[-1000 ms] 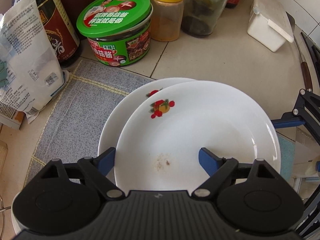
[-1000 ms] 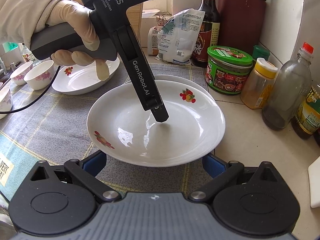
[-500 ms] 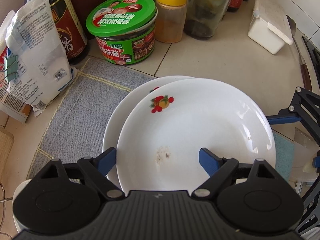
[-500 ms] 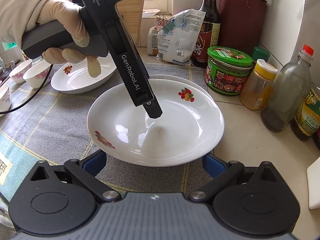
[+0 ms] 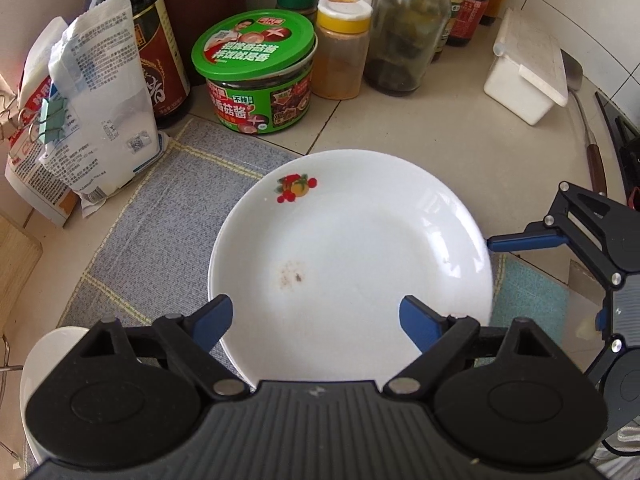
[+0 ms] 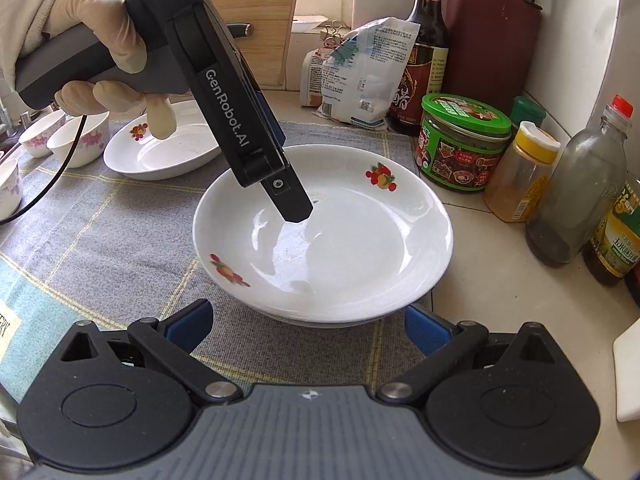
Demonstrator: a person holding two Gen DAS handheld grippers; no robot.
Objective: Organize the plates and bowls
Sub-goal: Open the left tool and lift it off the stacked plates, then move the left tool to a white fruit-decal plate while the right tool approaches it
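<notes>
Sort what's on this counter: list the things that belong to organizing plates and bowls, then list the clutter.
Job:
- stacked plates
- second plate
- bowls

Clutter:
- green-lidded jar
- spice jar
- glass bottle
- sauce bottle
- white bag
- white box
- knife block

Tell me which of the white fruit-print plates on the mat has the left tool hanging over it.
The stacked plate nearest the green-lidded jar: the left tool, its jaws opening and empty, hangs over its centre. The other plate lies farther back, by the small bowls.
</notes>
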